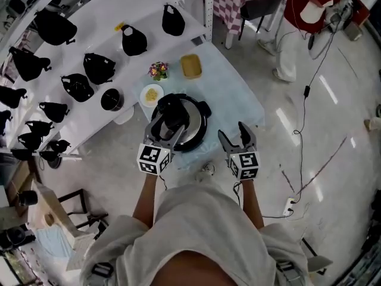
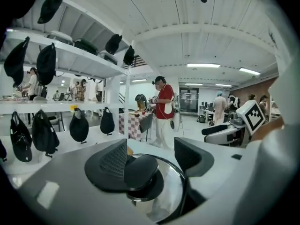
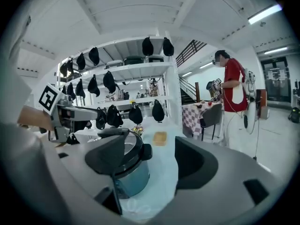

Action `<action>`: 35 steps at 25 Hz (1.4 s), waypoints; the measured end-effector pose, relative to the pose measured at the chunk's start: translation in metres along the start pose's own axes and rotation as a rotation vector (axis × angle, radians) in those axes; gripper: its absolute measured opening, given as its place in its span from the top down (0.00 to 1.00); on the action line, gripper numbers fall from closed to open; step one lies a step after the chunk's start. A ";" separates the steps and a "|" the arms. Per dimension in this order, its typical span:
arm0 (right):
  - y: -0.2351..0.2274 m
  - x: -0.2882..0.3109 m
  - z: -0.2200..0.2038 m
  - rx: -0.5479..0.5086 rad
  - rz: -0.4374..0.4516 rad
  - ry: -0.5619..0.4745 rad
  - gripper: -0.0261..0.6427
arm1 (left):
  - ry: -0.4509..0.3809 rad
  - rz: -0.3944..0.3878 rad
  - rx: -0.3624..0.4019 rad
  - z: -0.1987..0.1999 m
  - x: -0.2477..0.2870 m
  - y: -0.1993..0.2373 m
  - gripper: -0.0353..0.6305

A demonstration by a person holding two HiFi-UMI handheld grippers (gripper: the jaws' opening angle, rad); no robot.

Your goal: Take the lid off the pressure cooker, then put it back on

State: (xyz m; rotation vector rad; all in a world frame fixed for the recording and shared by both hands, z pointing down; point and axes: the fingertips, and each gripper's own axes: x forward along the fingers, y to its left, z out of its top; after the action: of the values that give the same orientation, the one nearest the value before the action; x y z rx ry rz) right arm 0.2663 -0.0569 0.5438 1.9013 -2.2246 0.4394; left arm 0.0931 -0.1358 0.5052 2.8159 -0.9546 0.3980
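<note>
Now | lid [image 2: 168, 191] on pressure cooker [image 3: 132, 178] | plate [image 1: 143, 95] holds yellow food [image 1: 152, 93]

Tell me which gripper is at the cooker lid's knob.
The left gripper: its open jaws flank the lid's knob. The right gripper hangs open beside the pressure cooker, empty.

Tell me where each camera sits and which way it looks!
Head view: on the person's head, looking steeply down at the pressure cooker on the table; shows both forearms, the left gripper and right gripper.
Left gripper view: on the left gripper, looking along its open jaws at the lid knob; right gripper at the right.
Right gripper view: on the right gripper, looking past its open jaws at the cooker's side; left gripper at the left.
Shared: all three see the cooker.
</note>
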 end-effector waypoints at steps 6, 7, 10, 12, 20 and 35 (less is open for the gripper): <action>0.017 0.049 0.015 -0.034 0.177 0.025 0.50 | 0.023 0.147 -0.053 -0.005 -0.008 0.030 0.50; 0.020 0.057 0.015 -0.037 0.202 0.027 0.50 | 0.028 0.169 -0.060 -0.008 -0.011 0.035 0.50; 0.035 0.073 0.016 -0.045 0.275 0.029 0.50 | 0.043 0.231 -0.082 -0.019 -0.023 0.048 0.50; 0.047 0.082 0.018 -0.054 0.322 0.030 0.50 | 0.049 0.267 -0.097 -0.024 -0.032 0.057 0.50; 0.091 0.104 0.025 -0.106 0.426 0.028 0.50 | 0.046 0.328 -0.149 -0.044 -0.062 0.081 0.50; 0.151 0.124 0.027 -0.263 0.402 0.109 0.50 | -0.022 0.219 -0.169 -0.054 -0.076 0.142 0.50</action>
State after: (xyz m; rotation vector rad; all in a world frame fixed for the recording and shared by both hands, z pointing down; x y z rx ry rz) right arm 0.0988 -0.1603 0.5428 1.2754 -2.4486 0.2783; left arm -0.0630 -0.1929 0.5412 2.5795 -1.2439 0.2950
